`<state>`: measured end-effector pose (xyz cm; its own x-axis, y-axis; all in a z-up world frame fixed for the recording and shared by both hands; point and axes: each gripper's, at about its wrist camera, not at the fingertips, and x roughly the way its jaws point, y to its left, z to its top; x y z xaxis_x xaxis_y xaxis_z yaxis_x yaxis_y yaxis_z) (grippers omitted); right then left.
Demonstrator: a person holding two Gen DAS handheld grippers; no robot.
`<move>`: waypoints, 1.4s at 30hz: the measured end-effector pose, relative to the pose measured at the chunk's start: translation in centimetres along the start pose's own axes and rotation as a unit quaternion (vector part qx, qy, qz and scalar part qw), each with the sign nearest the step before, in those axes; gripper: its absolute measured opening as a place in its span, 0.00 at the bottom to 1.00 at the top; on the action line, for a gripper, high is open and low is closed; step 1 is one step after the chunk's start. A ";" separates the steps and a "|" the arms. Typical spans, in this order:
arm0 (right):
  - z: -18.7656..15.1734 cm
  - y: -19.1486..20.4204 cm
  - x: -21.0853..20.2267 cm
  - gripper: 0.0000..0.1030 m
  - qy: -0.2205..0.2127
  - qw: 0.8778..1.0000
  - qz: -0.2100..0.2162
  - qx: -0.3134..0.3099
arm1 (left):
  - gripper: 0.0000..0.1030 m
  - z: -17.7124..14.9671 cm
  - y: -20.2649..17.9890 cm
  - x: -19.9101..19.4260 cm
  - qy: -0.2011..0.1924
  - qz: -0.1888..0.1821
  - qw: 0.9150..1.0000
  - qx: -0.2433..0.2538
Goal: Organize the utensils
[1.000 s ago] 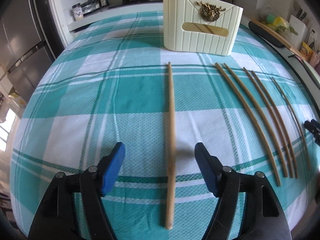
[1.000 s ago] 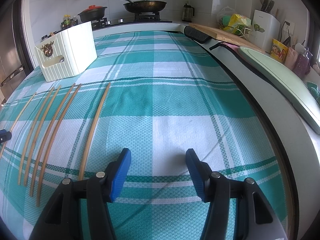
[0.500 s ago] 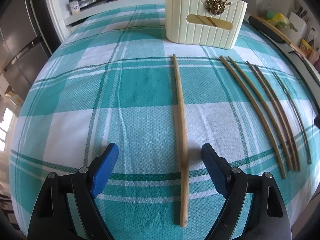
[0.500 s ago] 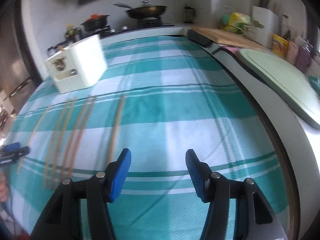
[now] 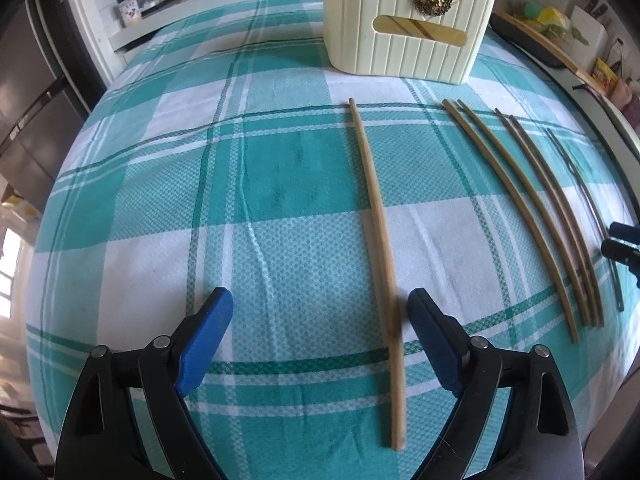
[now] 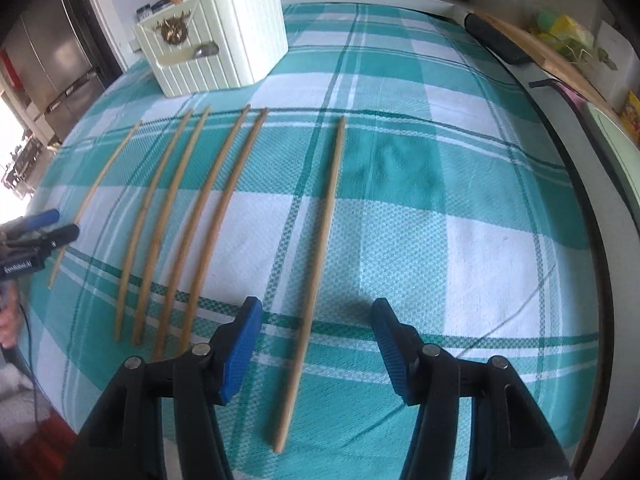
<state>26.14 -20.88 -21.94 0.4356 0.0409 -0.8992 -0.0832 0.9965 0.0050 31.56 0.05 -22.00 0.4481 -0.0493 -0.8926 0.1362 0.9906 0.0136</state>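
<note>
Several long bamboo chopsticks lie side by side on a teal plaid cloth. In the left wrist view one chopstick (image 5: 380, 224) runs between my open left gripper's (image 5: 318, 314) jaws, close to the right fingertip. The others (image 5: 532, 216) lie to its right. A cream ribbed holder (image 5: 408, 36) with a gold emblem stands behind them. In the right wrist view my open right gripper (image 6: 316, 320) straddles a separate chopstick (image 6: 320, 252). The rest (image 6: 180, 216) lie to its left, before the holder (image 6: 216, 52). Both grippers are empty.
The right gripper's tip shows at the right edge of the left wrist view (image 5: 622, 244); the left gripper shows at the left edge of the right wrist view (image 6: 36, 236). A counter with a cutting board (image 6: 560, 64) runs along the right. A stove and fridge stand behind.
The right gripper has swung left, so a chopstick now lies between its jaws. The left gripper moved forward and slightly left; its chopstick now sits nearer the right finger.
</note>
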 end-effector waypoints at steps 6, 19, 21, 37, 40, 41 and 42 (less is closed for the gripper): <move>1.4 0.3 0.8 0.58 0.007 1.000 -0.009 -0.021 | 0.89 2.1 0.0 1.1 0.009 -0.003 1.000 0.014; 8.1 -0.7 3.8 0.55 0.029 0.999 -0.024 -0.006 | 0.56 8.8 -0.9 3.6 0.030 -0.012 0.999 0.018; 9.2 -0.6 4.4 0.45 0.029 0.999 -0.029 -0.007 | 0.34 9.5 -1.4 3.8 0.032 -0.014 0.999 0.024; 10.5 -0.5 -2.2 0.05 -0.102 0.993 0.054 0.024 | 0.05 8.9 2.0 -4.9 -0.096 -0.071 0.993 -0.025; 10.2 0.1 -5.5 0.05 -0.135 0.988 0.070 0.015 | 0.05 8.0 3.3 -8.6 -0.132 -0.093 0.986 -0.034; 9.8 0.5 -7.1 0.05 -0.152 0.985 0.079 0.010 | 0.05 7.9 3.6 -9.3 -0.139 -0.096 0.985 -0.036; 9.4 0.7 -8.2 0.05 -0.162 0.983 0.085 0.008 | 0.05 7.5 4.0 -10.4 -0.150 -0.101 0.983 -0.038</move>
<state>30.94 -19.82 -10.43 0.6798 0.2252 -0.6980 -0.1668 0.9742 0.1520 34.13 3.58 -9.28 0.6604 -0.2706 -0.7005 0.1888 0.9627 -0.1938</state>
